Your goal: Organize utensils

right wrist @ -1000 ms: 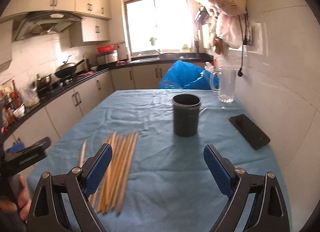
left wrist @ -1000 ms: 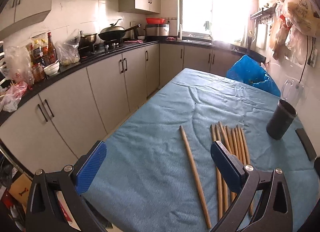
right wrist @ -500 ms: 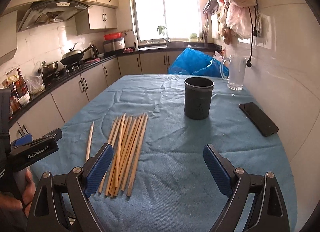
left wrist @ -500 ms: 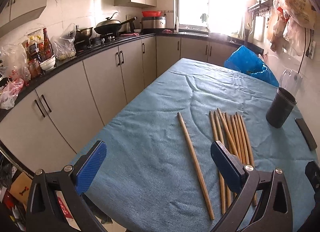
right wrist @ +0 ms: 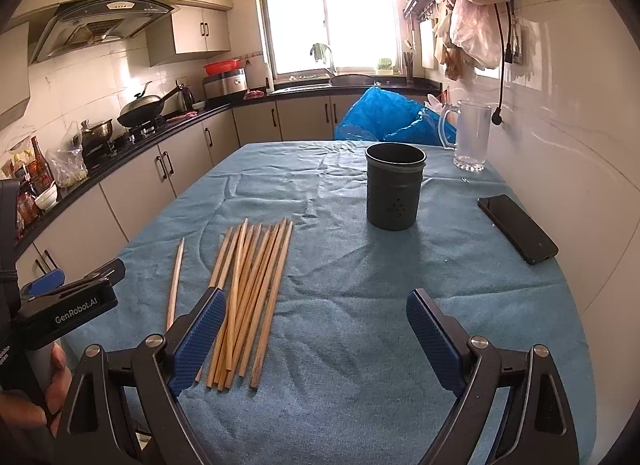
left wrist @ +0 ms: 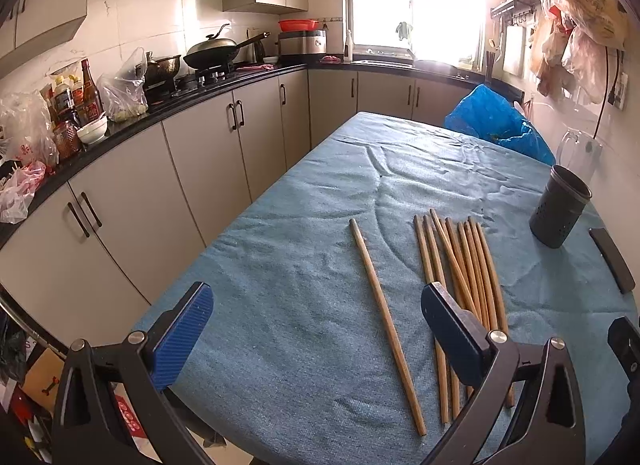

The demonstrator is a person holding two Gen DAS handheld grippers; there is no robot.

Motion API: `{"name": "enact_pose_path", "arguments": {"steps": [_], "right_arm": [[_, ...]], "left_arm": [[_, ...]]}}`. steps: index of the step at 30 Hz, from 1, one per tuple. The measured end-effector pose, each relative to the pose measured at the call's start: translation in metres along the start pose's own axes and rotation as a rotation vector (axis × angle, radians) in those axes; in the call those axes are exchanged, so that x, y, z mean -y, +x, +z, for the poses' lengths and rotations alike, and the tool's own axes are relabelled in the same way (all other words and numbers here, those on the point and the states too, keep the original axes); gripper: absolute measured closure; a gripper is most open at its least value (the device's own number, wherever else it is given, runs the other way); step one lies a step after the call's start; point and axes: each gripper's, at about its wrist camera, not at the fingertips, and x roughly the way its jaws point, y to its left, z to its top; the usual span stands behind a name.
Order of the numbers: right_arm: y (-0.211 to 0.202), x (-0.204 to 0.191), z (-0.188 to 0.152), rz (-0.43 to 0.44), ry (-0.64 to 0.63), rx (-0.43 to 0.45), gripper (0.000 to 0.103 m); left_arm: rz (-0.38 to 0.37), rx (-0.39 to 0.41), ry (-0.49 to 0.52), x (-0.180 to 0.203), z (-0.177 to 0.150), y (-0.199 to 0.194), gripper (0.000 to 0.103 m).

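Observation:
Several wooden chopsticks (left wrist: 464, 265) lie side by side on the blue tablecloth (left wrist: 304, 265); they also show in the right wrist view (right wrist: 252, 289). One single chopstick (left wrist: 382, 317) lies apart to their left, also seen in the right wrist view (right wrist: 175, 281). A dark grey utensil cup (right wrist: 394, 185) stands upright beyond them, at the right in the left wrist view (left wrist: 560, 211). My left gripper (left wrist: 316, 329) is open and empty above the near table edge, around the single chopstick's line. My right gripper (right wrist: 316, 341) is open and empty, right of the bundle.
A black phone (right wrist: 516, 227) lies at the table's right side near the wall. A clear glass pitcher (right wrist: 472, 135) and a blue plastic bag (right wrist: 384, 117) are at the far end. Kitchen counter and cabinets (left wrist: 200, 153) run along the left.
Both grippers have shifted slightly towards the table, with the views tilting down a little. The chopsticks and cup have not moved. Both grippers stay open.

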Motion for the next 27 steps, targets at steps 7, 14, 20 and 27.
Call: {"name": "enact_pose_path", "arguments": {"steps": [7, 14, 20, 27], "right_arm": [[0.0023, 0.0020, -0.0014, 0.004, 0.010, -0.009, 0.009], [0.0046, 0.0057, -0.0021, 0.007, 0.024, -0.022, 0.009], [0.0053, 0.0060, -0.0022, 0.007, 0.025, -0.024, 0.009], [0.0086, 0.0082, -0.0035, 0.009, 0.031, -0.036, 0.009]], "left_arm": [[0.001, -0.008, 0.006, 0.0024, -0.0012, 0.0016, 0.000], [0.001, -0.012, 0.009, 0.0021, -0.0021, 0.0021, 0.000], [0.001, -0.015, 0.010, 0.0017, -0.0034, 0.0026, 0.000], [0.002, -0.020, 0.013, 0.0021, -0.0048, 0.0039, 0.000]]}}
